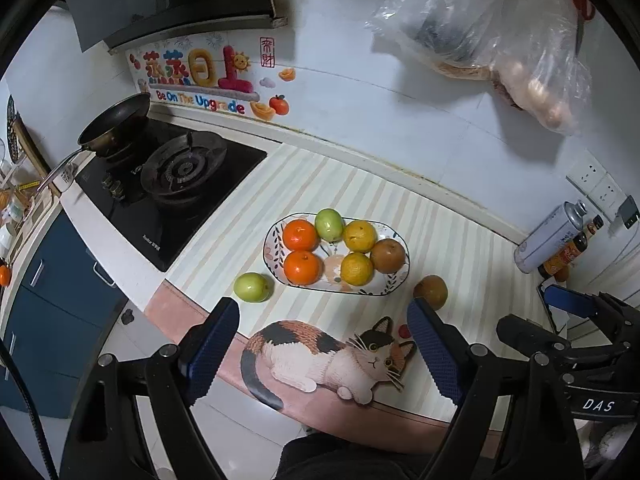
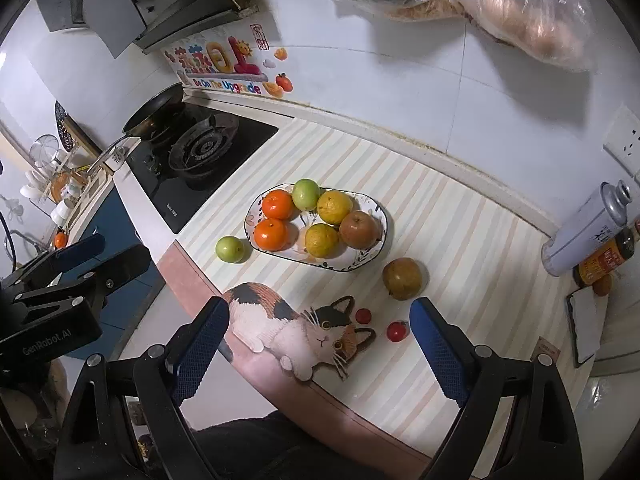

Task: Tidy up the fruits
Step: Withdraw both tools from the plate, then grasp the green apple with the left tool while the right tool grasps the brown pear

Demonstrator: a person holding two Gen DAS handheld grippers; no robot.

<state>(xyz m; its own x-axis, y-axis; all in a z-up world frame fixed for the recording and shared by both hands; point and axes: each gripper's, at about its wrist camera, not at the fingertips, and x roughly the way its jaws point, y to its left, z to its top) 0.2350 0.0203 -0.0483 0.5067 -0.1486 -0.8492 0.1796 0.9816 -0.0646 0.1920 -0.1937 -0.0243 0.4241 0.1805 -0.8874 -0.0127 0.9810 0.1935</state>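
Note:
An oval patterned plate (image 1: 394,285) (image 2: 374,254) sits mid-counter on a striped mat, holding two oranges (image 1: 301,234), a green fruit (image 1: 329,224), two yellow citrus (image 1: 360,235) and a brown pear (image 1: 387,255). A second green fruit (image 1: 252,287) (image 2: 229,249) lies left of the plate, and another brown pear (image 1: 430,291) (image 2: 402,278) lies to its right. Two small red tomatoes (image 2: 397,330) rest near the cat picture. My left gripper (image 1: 324,322) hangs open above the counter's front edge with nothing between its fingers. My right gripper (image 2: 320,318) is likewise open and empty.
A black gas hob (image 1: 168,196) with a frying pan (image 1: 116,120) is at the left. A metal can (image 2: 580,232) and a sauce bottle (image 2: 604,258) stand at the right by the wall. Plastic bags (image 1: 500,40) hang above. A tablet (image 2: 586,326) lies at the far right.

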